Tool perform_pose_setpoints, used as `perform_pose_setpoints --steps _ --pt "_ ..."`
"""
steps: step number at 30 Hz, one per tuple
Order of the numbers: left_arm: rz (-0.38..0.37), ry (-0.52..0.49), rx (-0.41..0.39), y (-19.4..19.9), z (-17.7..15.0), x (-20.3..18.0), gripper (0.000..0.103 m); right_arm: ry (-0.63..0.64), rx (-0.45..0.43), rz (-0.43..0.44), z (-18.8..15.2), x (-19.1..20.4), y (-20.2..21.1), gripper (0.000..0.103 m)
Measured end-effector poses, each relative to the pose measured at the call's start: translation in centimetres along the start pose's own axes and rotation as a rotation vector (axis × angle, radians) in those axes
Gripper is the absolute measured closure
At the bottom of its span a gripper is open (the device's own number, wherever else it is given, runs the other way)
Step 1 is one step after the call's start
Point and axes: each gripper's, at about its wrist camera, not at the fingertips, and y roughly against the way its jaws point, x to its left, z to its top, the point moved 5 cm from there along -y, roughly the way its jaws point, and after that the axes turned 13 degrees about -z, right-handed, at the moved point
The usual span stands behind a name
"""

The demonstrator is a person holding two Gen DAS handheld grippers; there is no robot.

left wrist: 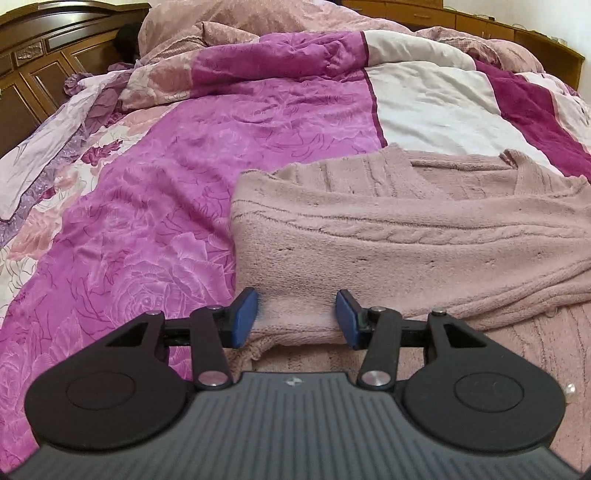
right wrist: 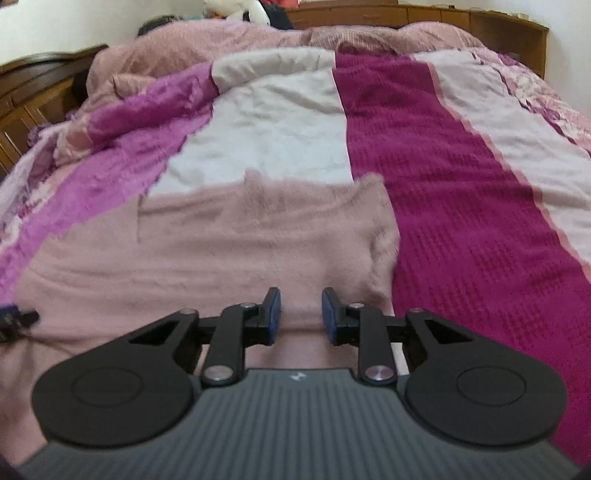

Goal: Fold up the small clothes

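Left gripper (left wrist: 295,319) spread wide, blue pads (left wrist: 243,317) on either side of a raised fold of the pink cable-knit sweater (left wrist: 388,229); left pad touching the knit, right pad close beside it, no pinch visible. Right gripper (right wrist: 298,317) parted more narrowly, pads (right wrist: 273,315) straddling the sweater's (right wrist: 221,251) near edge close to its right corner; whether the cloth is gripped, cannot tell, the view being blurred. Sweater lying across the bed, partly folded, an upper layer doubled over a lower one, a sleeve draped along the right side in the left wrist view. Under it, a quilt (left wrist: 147,192) in magenta floral, white and deep crimson panels, rumpled toward the far end. Beyond, a dusty pink blanket (right wrist: 258,40) heaped at the head of the bed. Dark carved wooden headboard (left wrist: 40,66) at far left; a white plush toy (right wrist: 236,11) at the top edge of the right wrist view.
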Motion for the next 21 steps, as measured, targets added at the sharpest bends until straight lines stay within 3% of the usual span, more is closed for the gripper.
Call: perform_pose_setpoints --steps 5,7,13,16,19,21 --pt "0.003 0.009 -0.01 0.3 -0.2 0.0 0.048 0.014 -0.065 0.014 3.2 2.1 -1.6 0.076" --pt "0.002 0.01 -0.011 0.4 -0.2 -0.1 0.048 0.045 -0.071 -0.041 4.1 3.0 -3.5 0.076" --pt "-0.001 0.014 -0.013 0.4 -0.3 0.0 0.048 0.08 -0.047 -0.048 5.0 5.0 -8.5 0.08" --pt "0.0 0.012 -0.016 0.3 -0.3 0.0 0.048 0.098 0.031 0.073 3.8 6.8 -10.0 0.08" --pt "-0.003 0.013 -0.015 0.3 -0.3 0.0 0.048 0.153 -0.001 0.067 3.4 7.5 -9.8 0.08" --pt "-0.008 0.017 -0.016 0.3 -0.3 0.0 0.048 0.098 0.014 0.092 4.0 6.7 -9.5 0.08"
